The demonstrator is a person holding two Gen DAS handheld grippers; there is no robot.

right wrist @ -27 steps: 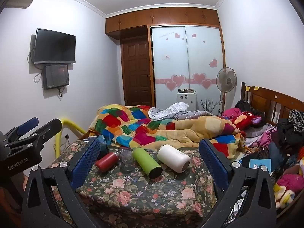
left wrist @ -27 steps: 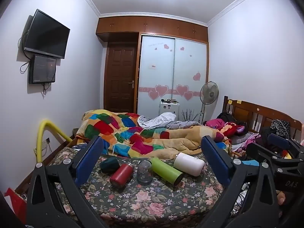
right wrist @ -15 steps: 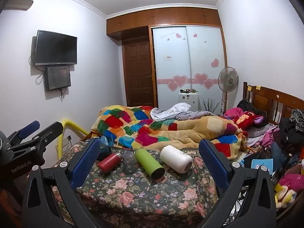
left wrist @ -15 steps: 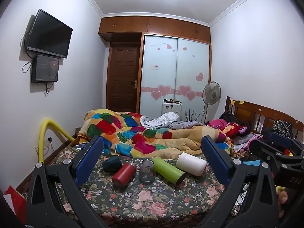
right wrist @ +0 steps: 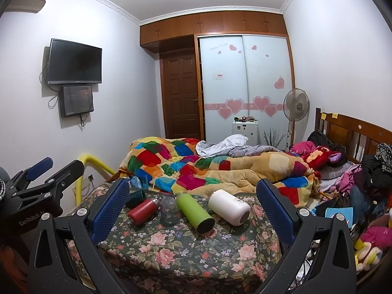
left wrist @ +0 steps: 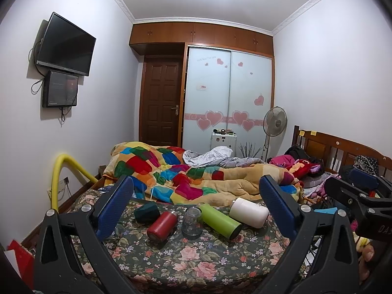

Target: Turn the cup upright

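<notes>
Several cups lie on a floral bedspread. A dark green cup, a red flask, a green flask and a white cup lie on their sides. A clear glass stands mouth down between the red and green flasks. My left gripper is open and empty, well short of the cups. My right gripper is open and empty, also short of them.
A colourful patchwork quilt is heaped behind the cups. A yellow tube curves at the left bed edge. Clothes and toys pile up at the right by the wooden headboard. A fan stands by the wardrobe.
Both views have tilted up slightly, so the cups sit a little lower in the frames. Both grippers stay open. The cups have not moved.
</notes>
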